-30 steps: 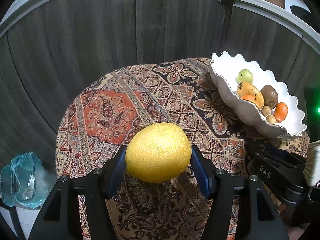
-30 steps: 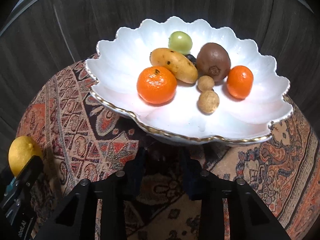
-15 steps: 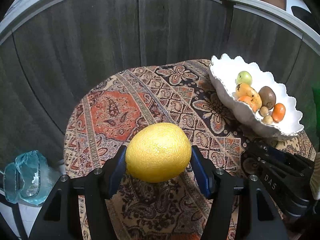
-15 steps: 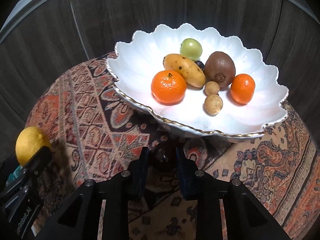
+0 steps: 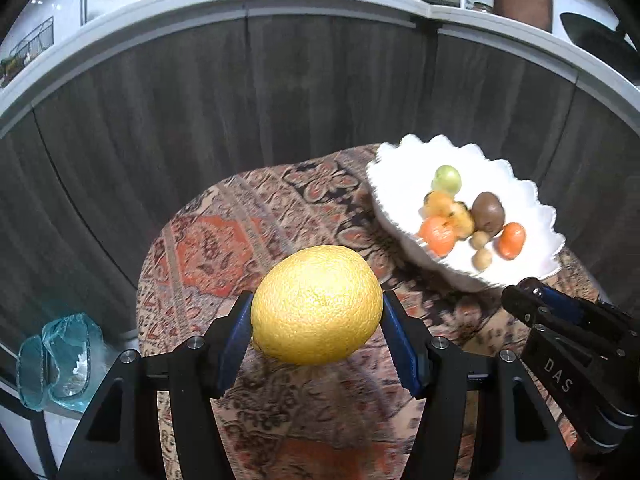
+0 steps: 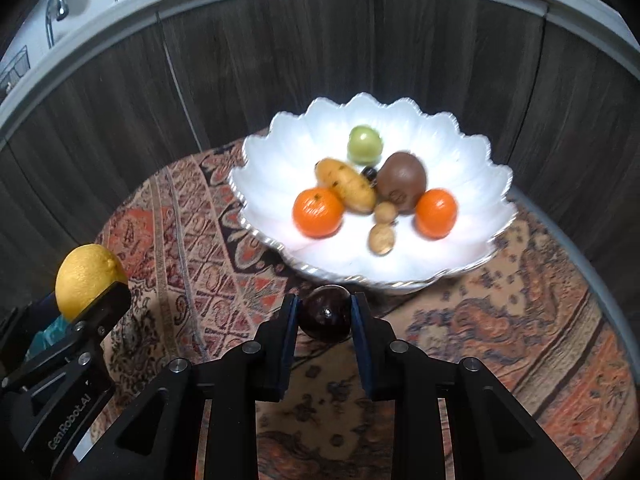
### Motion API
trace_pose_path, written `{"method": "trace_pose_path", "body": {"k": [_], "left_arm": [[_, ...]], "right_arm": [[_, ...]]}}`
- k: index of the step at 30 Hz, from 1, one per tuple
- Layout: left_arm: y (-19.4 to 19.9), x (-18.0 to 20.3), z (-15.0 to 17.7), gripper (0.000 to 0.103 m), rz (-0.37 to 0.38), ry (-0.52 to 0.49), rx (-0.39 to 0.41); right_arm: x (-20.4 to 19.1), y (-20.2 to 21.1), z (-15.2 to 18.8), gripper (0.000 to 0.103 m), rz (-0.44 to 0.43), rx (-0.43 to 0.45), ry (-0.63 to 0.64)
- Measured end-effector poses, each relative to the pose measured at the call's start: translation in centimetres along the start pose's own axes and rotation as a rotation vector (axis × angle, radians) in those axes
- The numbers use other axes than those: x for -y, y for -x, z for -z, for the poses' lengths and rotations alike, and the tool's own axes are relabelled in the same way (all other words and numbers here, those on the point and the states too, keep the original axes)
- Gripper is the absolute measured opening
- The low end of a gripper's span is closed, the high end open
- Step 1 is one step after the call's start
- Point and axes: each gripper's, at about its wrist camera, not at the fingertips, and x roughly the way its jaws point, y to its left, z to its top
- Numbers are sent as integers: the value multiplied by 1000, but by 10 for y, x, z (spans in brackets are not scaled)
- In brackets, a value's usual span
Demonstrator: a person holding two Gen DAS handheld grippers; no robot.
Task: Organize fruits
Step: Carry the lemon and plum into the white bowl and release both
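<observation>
Leftmost, the left gripper (image 5: pixel 316 332) pinches a yellow lemon (image 5: pixel 316 305) between its blue pads, clear above the patterned cloth (image 5: pixel 224 240). Ahead of it and to its right sits the white scalloped bowl (image 6: pixel 280 160), which holds two oranges, a green fruit, a brown kiwi and a few small tan fruits. Just short of the bowl's near rim, the right gripper (image 6: pixel 325 320) is closed on a dark round fruit (image 6: pixel 326 314), pads pressing both its sides.
</observation>
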Motion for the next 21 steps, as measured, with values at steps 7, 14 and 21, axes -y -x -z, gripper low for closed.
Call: {"method": "trace_pose_path", "body": {"k": [7,14,21], "left_arm": [[9,45,-19,62,39,-38,23],[2,91,-38,62,74,-67,21],[-13,121,-50,62,81,-83,9]], "right_arm": [[38,22,-17,27,17,54,19],[69,32,-38,28,6,76,60],[91,27,-62,27,-21,103,113]]}}
